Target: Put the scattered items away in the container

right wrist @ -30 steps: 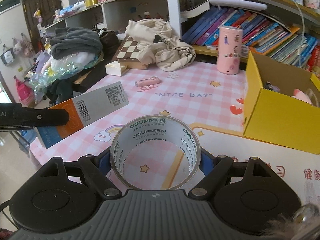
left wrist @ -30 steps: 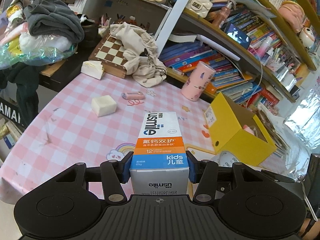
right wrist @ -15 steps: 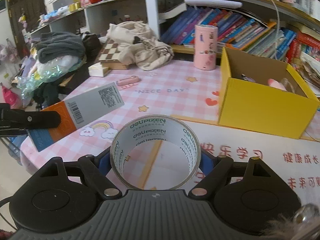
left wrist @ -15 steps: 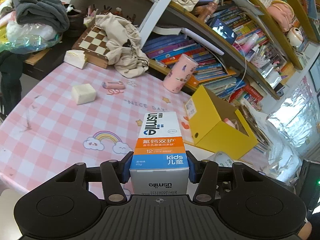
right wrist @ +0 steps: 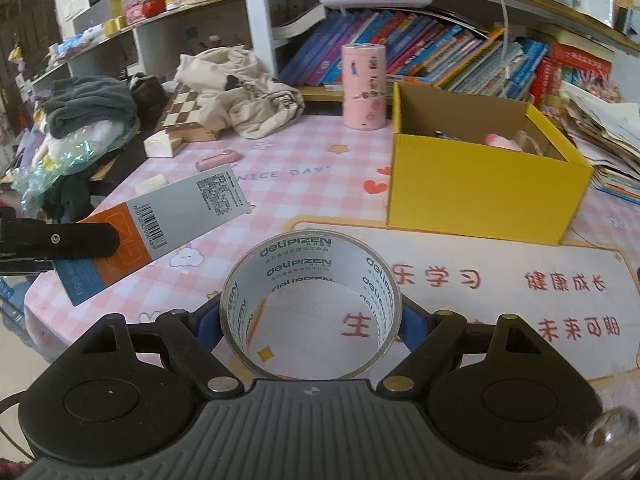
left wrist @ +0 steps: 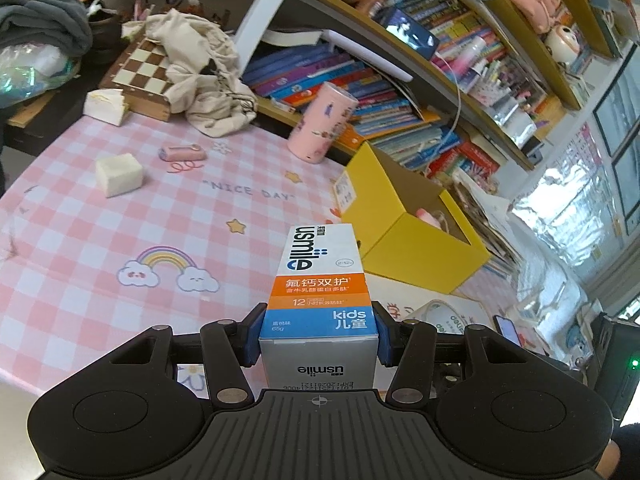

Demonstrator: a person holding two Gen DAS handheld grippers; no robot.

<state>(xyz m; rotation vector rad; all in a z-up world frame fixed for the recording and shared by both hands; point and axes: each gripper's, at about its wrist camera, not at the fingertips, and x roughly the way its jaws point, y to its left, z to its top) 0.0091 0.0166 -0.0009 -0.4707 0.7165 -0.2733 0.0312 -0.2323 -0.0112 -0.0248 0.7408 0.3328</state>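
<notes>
Left tongs clamp a usmile kids toothpaste box by its near end, held above the pink checked bench. Right tongs stand wide, pads pressed on a roll of clear tape. Yellow cardboard box sits open far right on the bench, a pink item inside. White cube and small pink case lie far left.

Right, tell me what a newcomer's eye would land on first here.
The toothpaste box clamped in the left gripper, and the tape roll gripped in the right gripper, both above the pink checked tablecloth. Next, the open yellow box ahead, with a pink tumbler upright behind it.
</notes>
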